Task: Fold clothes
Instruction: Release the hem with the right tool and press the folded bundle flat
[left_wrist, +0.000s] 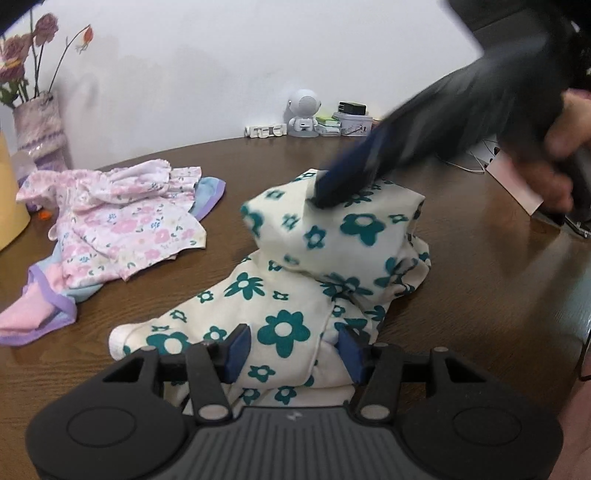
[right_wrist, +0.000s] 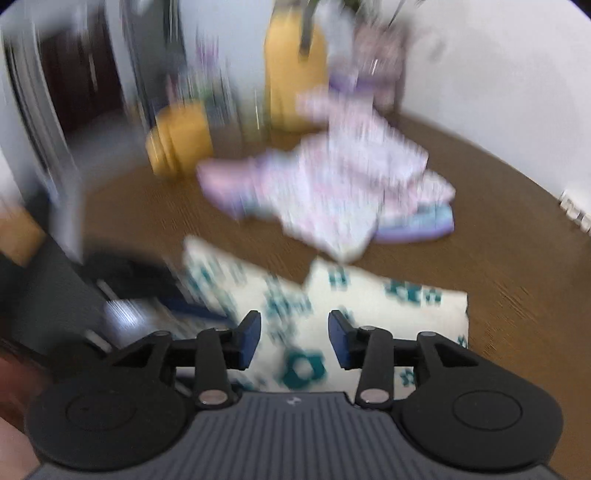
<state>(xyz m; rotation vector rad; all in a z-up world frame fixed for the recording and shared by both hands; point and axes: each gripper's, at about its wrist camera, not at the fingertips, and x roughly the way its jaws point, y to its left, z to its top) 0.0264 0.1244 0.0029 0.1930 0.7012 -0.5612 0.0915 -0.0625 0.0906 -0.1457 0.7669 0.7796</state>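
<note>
A cream garment with teal flowers (left_wrist: 354, 229) lies bunched on the brown table (left_wrist: 480, 288), its far part humped up. My left gripper (left_wrist: 293, 347) is open and low, its blue fingers standing either side of the garment's near end. My right gripper (left_wrist: 325, 192), held by a hand (left_wrist: 565, 147), comes in blurred from the upper right with its tip at the top of the raised fold. In the right wrist view the right gripper (right_wrist: 294, 339) is open just above the same garment (right_wrist: 369, 295). That view is heavily motion-blurred.
A heap of pink floral and pastel clothes (left_wrist: 122, 225) lies at the left. Behind it stand a vase of flowers (left_wrist: 38, 129) and a yellow container (right_wrist: 295, 74). A white robot figure (left_wrist: 303, 112) and small boxes (left_wrist: 351, 122) sit along the wall.
</note>
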